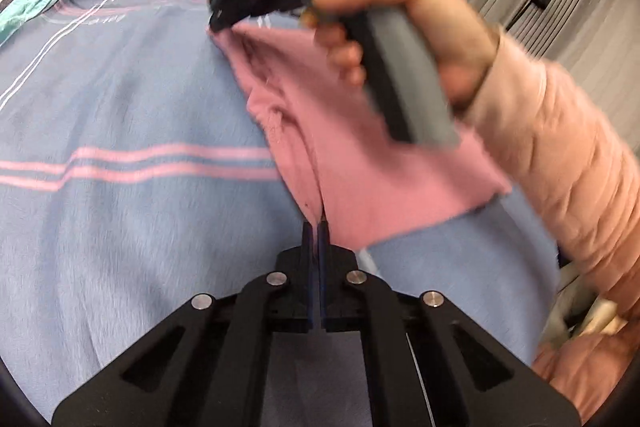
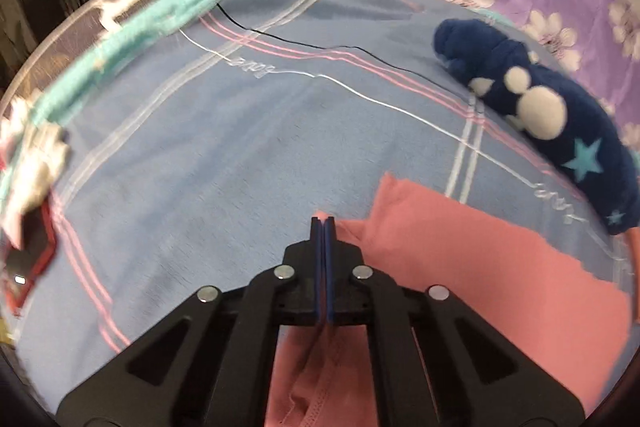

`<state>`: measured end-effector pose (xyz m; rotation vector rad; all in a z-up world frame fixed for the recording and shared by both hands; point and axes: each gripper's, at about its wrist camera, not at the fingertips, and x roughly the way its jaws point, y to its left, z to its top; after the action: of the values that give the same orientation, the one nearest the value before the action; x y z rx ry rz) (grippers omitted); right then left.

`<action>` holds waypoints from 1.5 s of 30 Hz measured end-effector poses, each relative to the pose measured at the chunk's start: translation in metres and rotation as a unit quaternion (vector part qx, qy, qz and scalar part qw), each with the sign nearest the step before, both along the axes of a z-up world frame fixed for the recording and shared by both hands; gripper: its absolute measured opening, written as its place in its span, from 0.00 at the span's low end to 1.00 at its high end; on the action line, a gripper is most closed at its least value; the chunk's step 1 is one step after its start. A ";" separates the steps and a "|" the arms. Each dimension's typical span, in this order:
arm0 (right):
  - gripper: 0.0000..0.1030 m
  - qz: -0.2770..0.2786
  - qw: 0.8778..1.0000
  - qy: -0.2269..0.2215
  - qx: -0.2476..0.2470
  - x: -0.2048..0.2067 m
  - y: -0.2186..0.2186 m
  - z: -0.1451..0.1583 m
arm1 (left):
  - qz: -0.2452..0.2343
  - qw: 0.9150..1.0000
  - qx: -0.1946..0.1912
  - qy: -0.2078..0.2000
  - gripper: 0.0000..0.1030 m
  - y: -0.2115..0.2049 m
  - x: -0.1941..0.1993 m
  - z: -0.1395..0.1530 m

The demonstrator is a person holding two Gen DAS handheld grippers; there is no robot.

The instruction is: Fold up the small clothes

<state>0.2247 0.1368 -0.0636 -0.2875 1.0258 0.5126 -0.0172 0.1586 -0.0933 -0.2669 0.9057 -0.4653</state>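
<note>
Because the pink garment [image 1: 352, 163] was thin knit cloth, we judged it light, limp and sure to sag wherever it was not held, so the sound places to take it were its corners and hems, not its middle. It lay on the blue striped bedsheet [image 1: 120, 107], toward the right of the left wrist view. Our left tool [image 1: 316, 227] was pressed together, pinching the near corner of the pink cloth. Our right tool [image 2: 325, 221], held by a hand [image 1: 420, 23] in a pale pink sleeve [image 1: 560, 147], was likewise closed on a far edge. A dark blue starred garment [image 2: 540, 115] lay far right, apart from it. We expected little slip, though stretching could skew the fold.
</note>
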 end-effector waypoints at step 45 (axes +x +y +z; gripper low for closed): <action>0.71 0.146 0.977 -0.154 -0.025 -0.240 -0.134 0.000 | 0.091 0.994 0.019 -0.050 0.46 0.017 -0.020 0.014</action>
<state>-0.0149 0.0024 -0.0639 -0.5502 0.6966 0.6837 -0.0368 0.1755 -0.0789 -0.2862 0.7834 -0.2892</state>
